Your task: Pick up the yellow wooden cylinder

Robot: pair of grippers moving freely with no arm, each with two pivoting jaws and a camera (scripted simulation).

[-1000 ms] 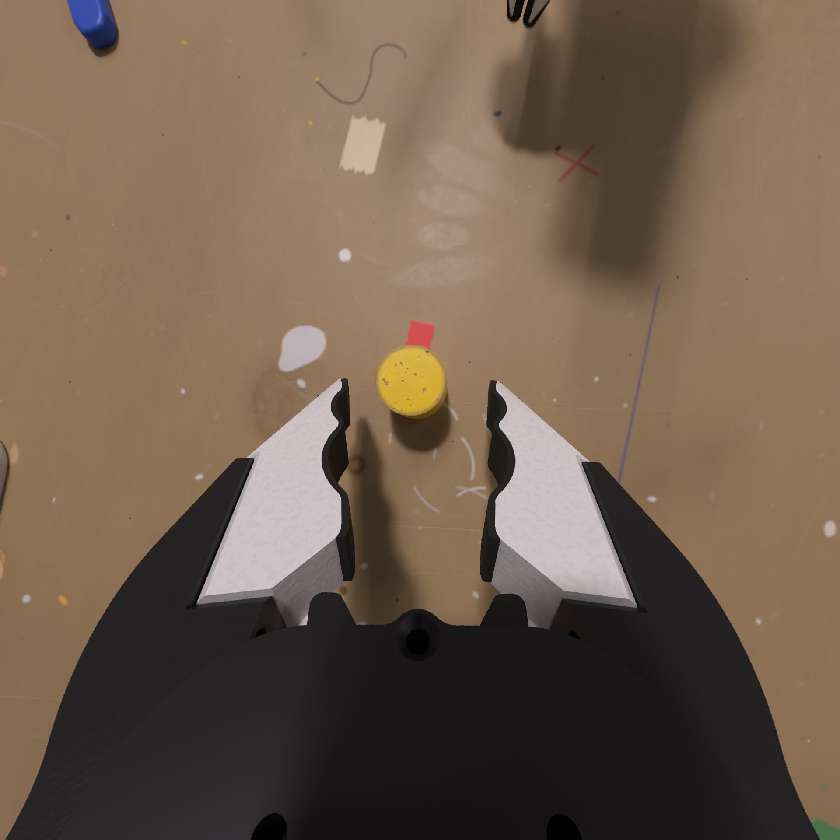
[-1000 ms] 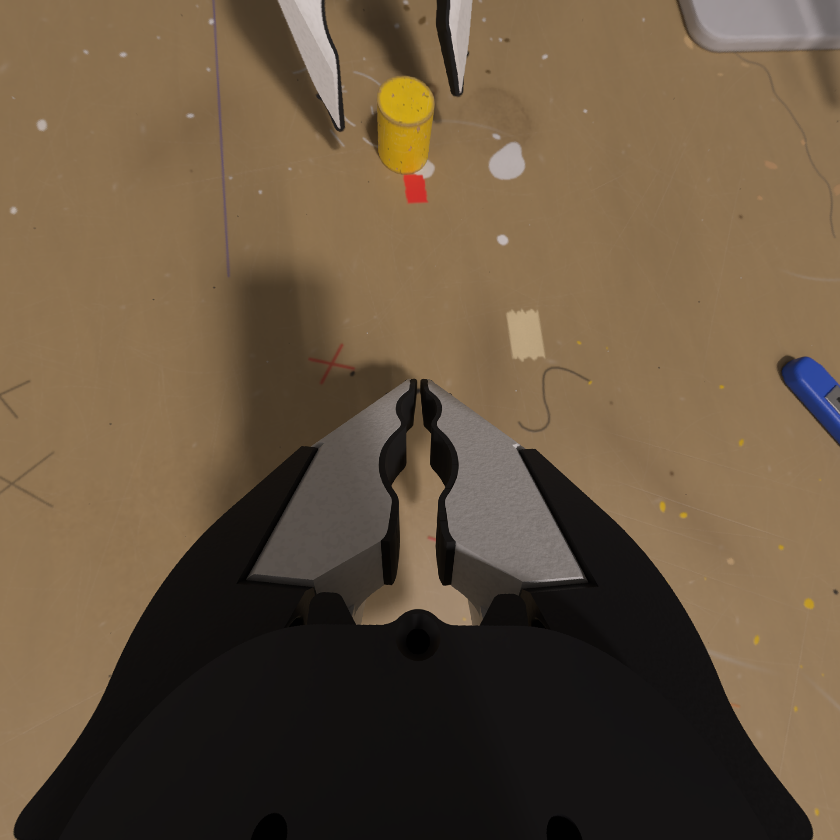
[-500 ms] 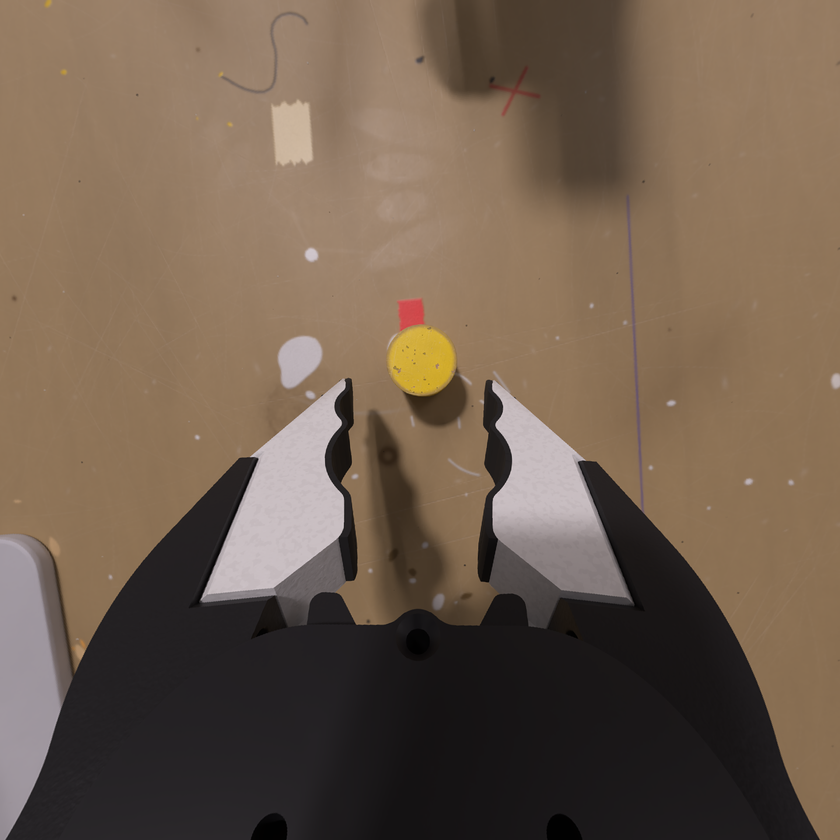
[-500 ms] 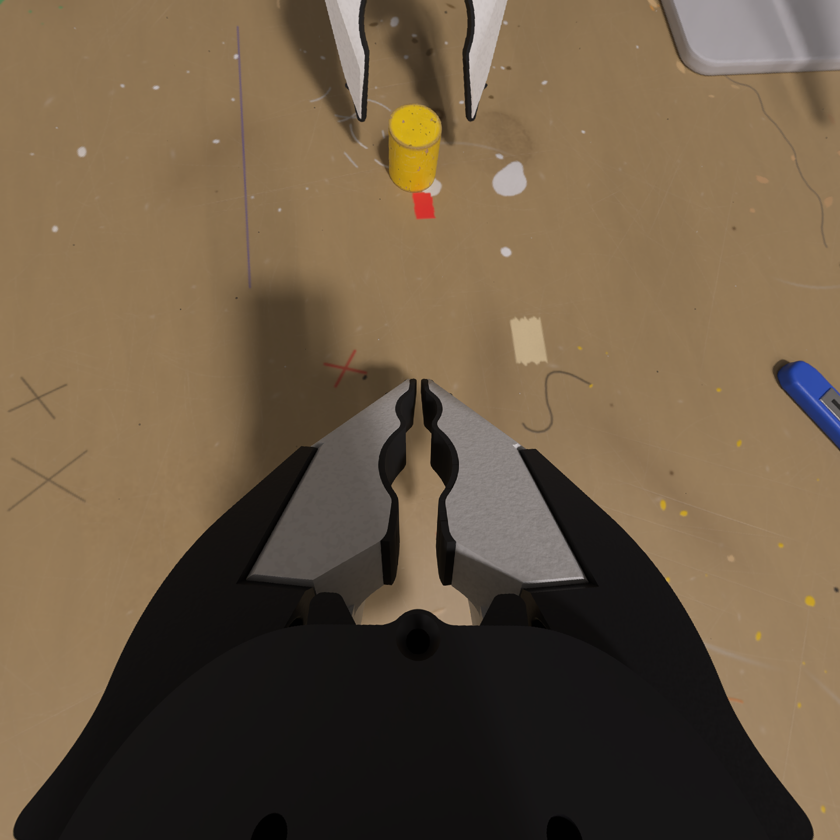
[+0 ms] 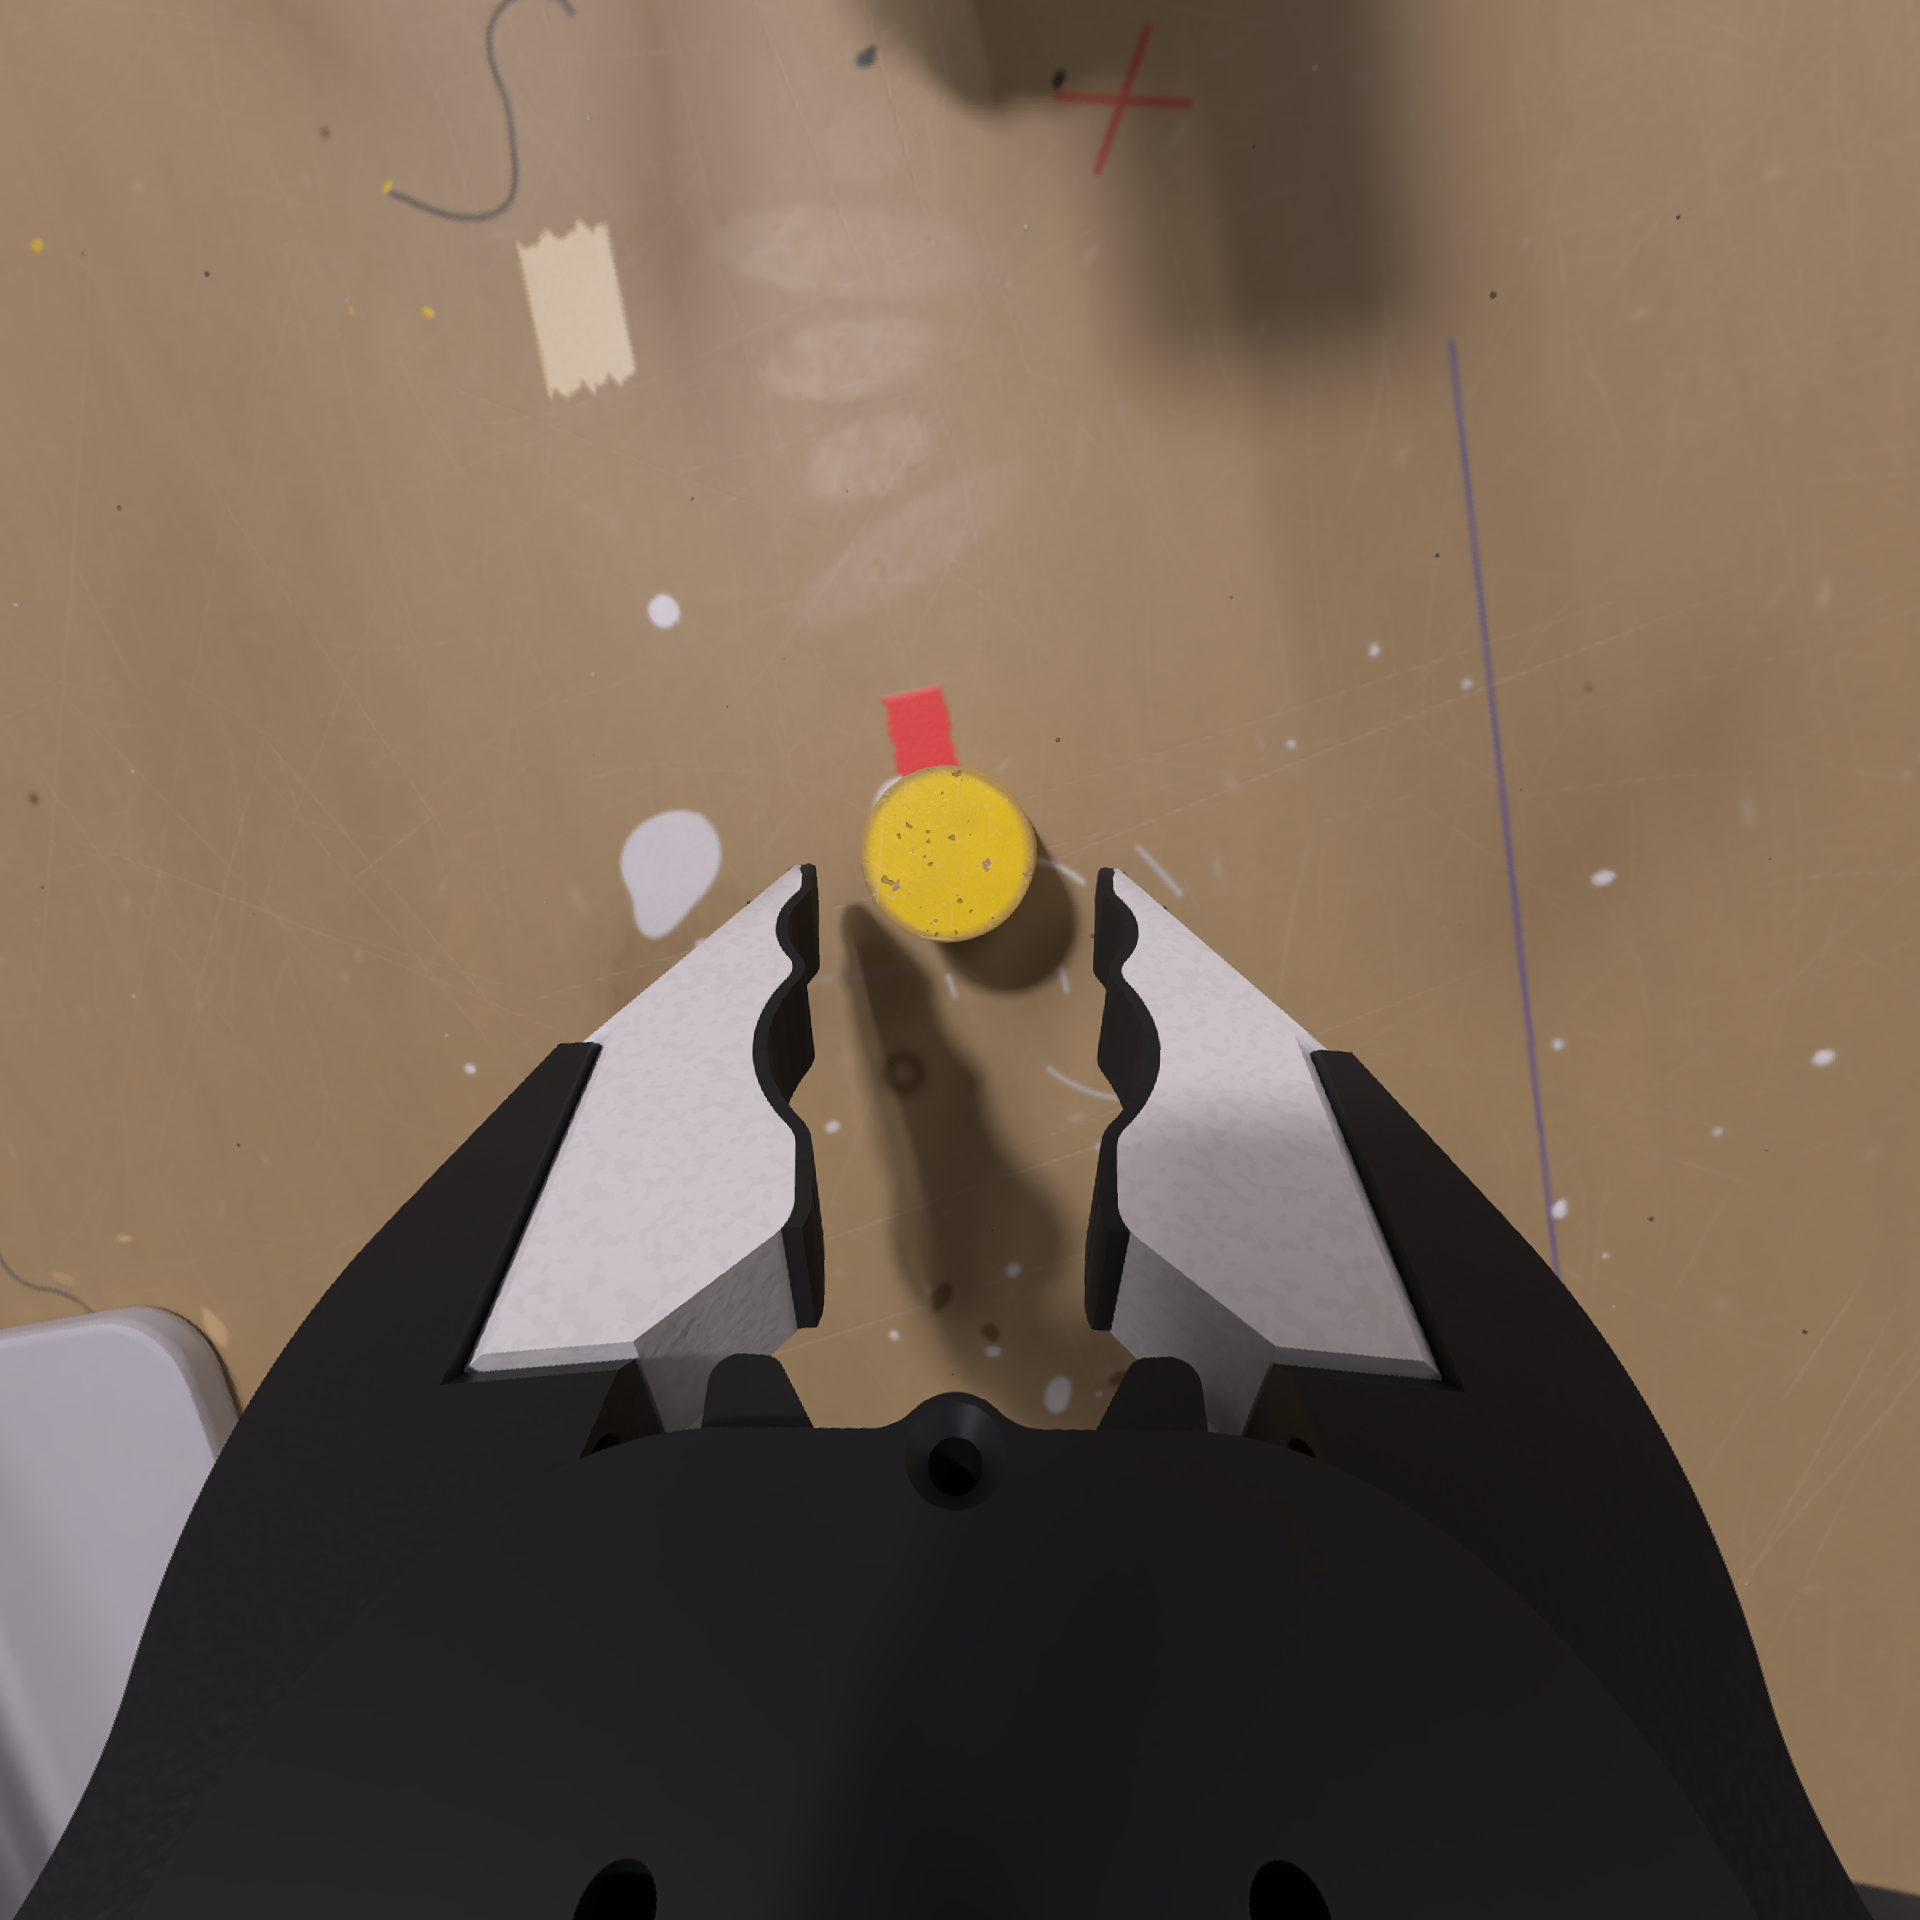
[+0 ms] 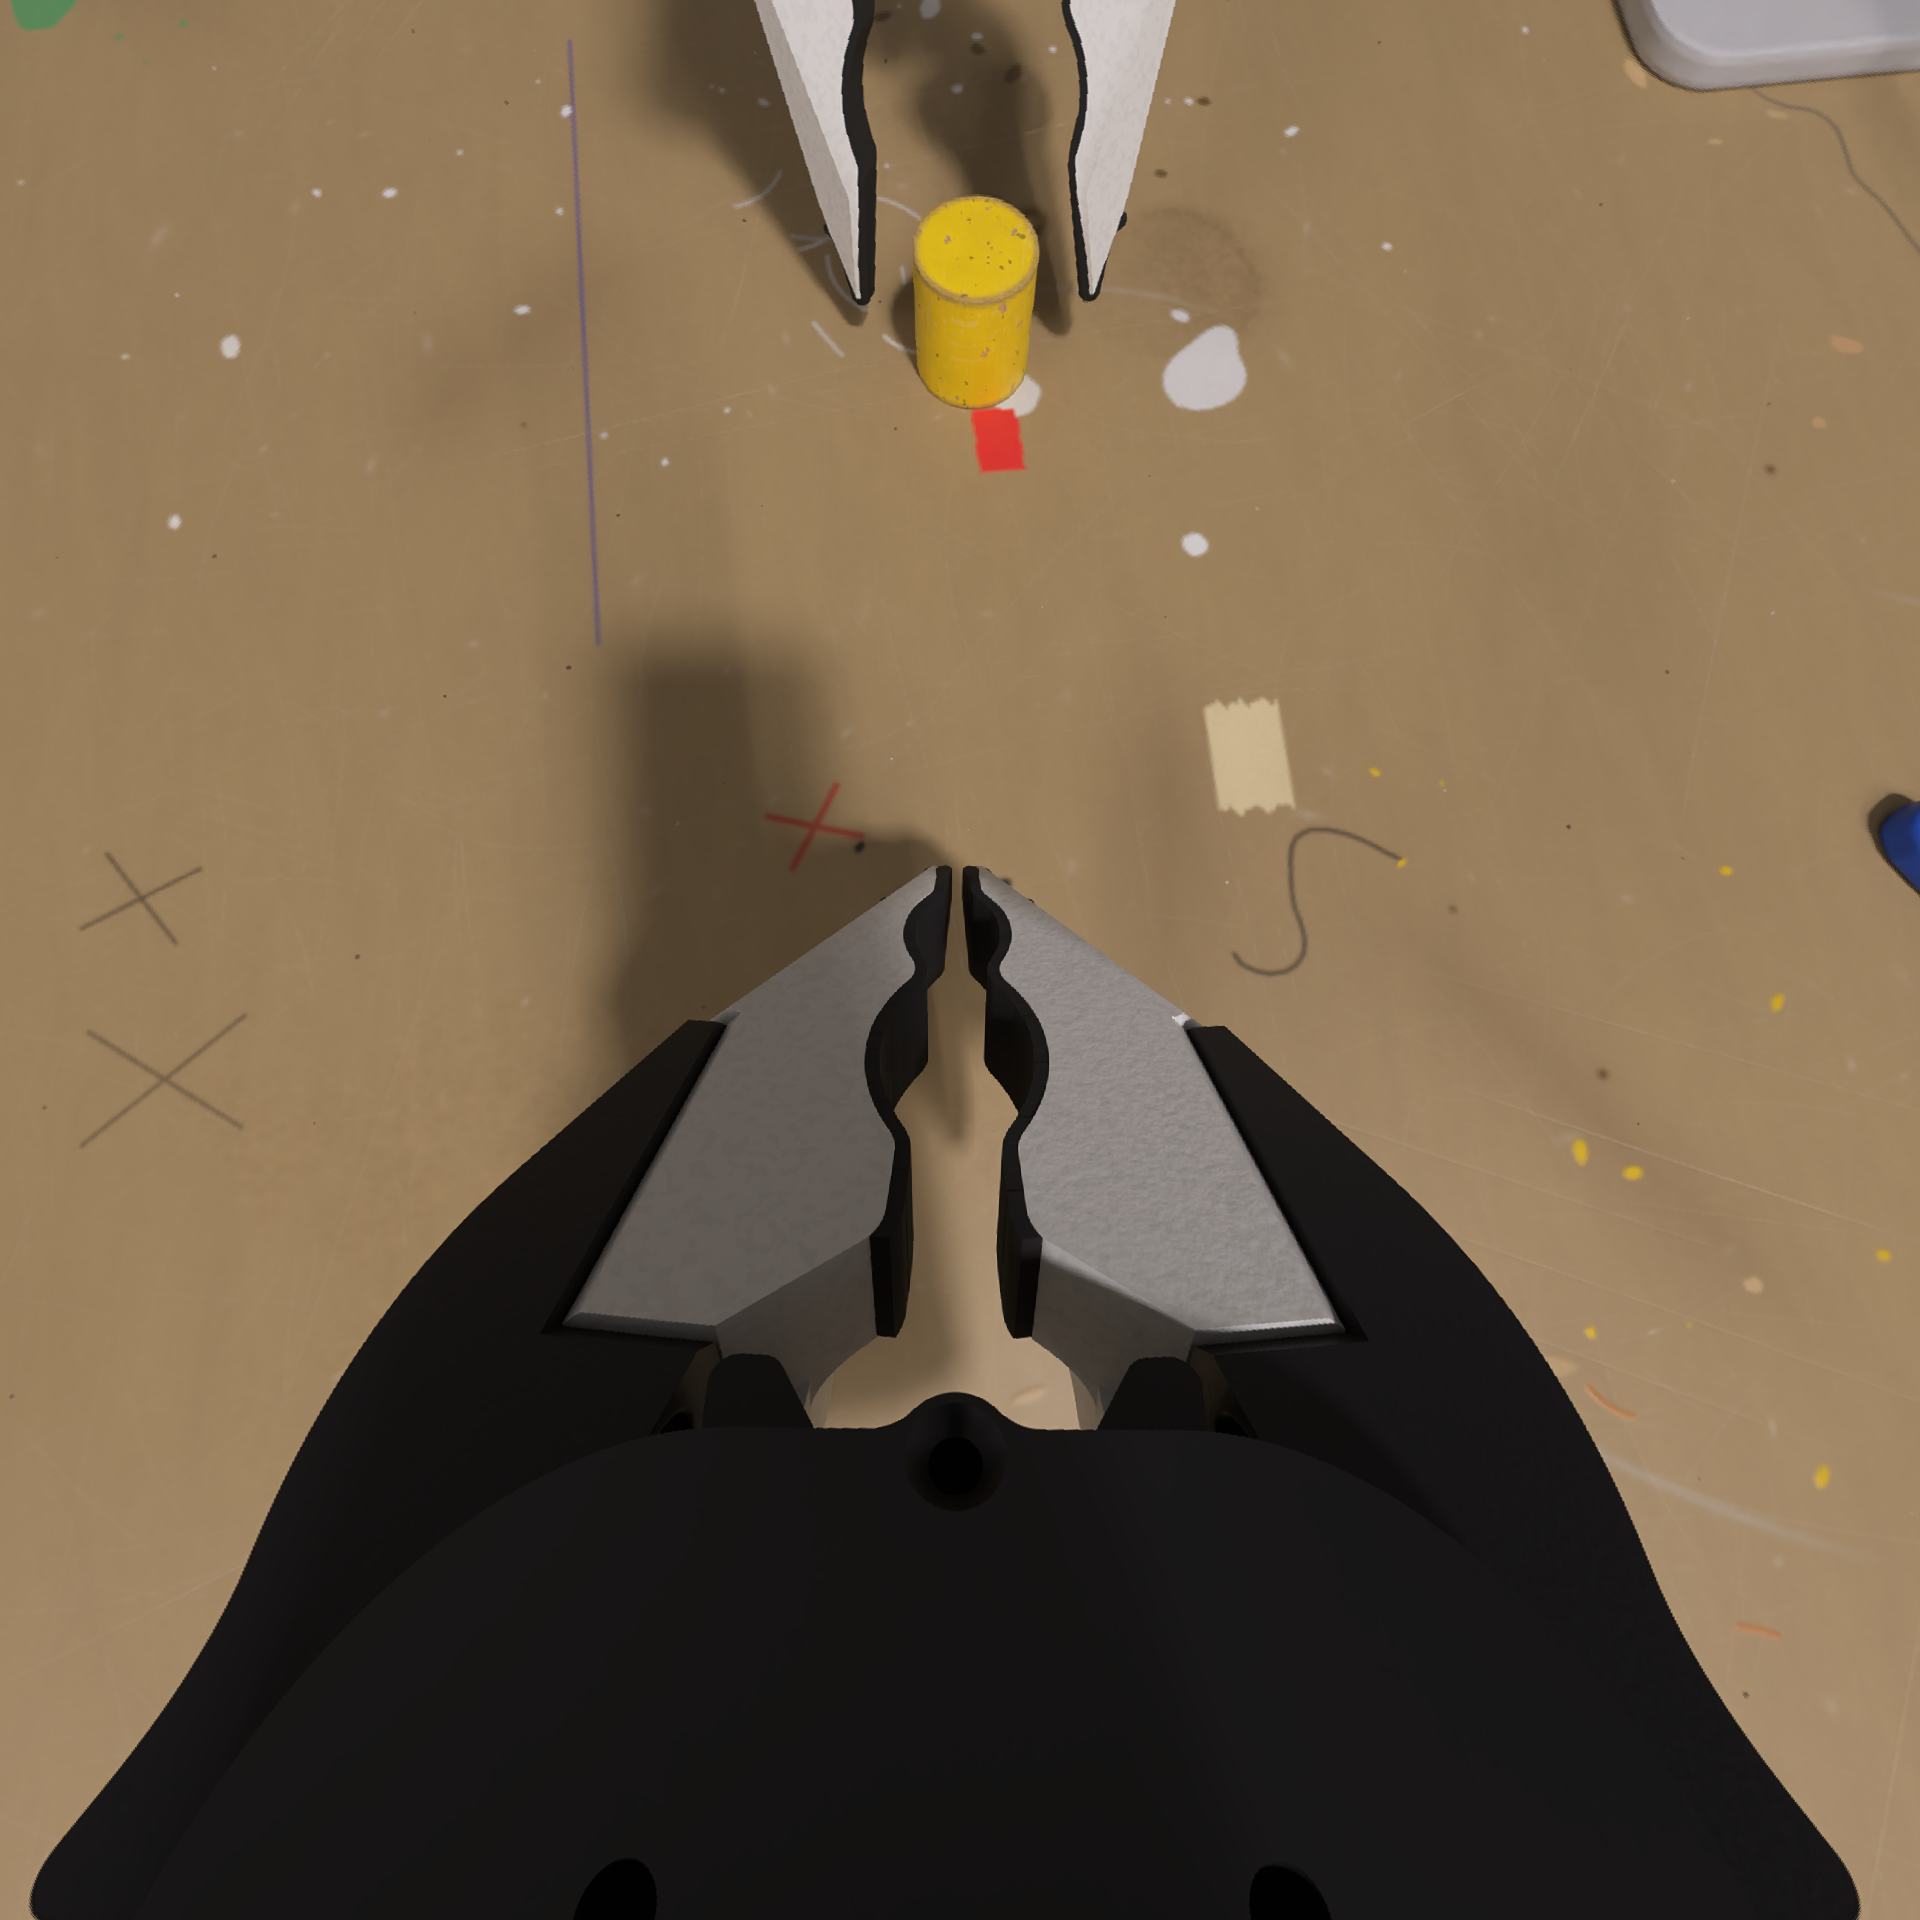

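Observation:
The yellow wooden cylinder (image 5: 948, 854) stands upright on the tan table. In the left wrist view I see its round top from above. My left gripper (image 5: 954, 883) is open and empty, above the cylinder, with its fingertips on either side of the top. The right wrist view shows the cylinder (image 6: 972, 301) far ahead, standing between the left gripper's white fingers (image 6: 831, 156), whose tips hang about level with its upper part. My right gripper (image 6: 956, 881) is shut and empty, well short of the cylinder.
A red tape square (image 5: 918, 725) lies just beyond the cylinder, a white paint blob (image 5: 667, 869) to its left. A beige tape strip (image 5: 575, 308) lies farther off. A grey tray (image 6: 1787, 42) sits at the far right corner, also at the lower left of the left wrist view (image 5: 73, 1538). A blue object (image 6: 1899, 836) lies at the right edge.
My left gripper has come down closer over the cylinder, which now sits between its fingertips. The right gripper has shifted slightly closer and stays shut.

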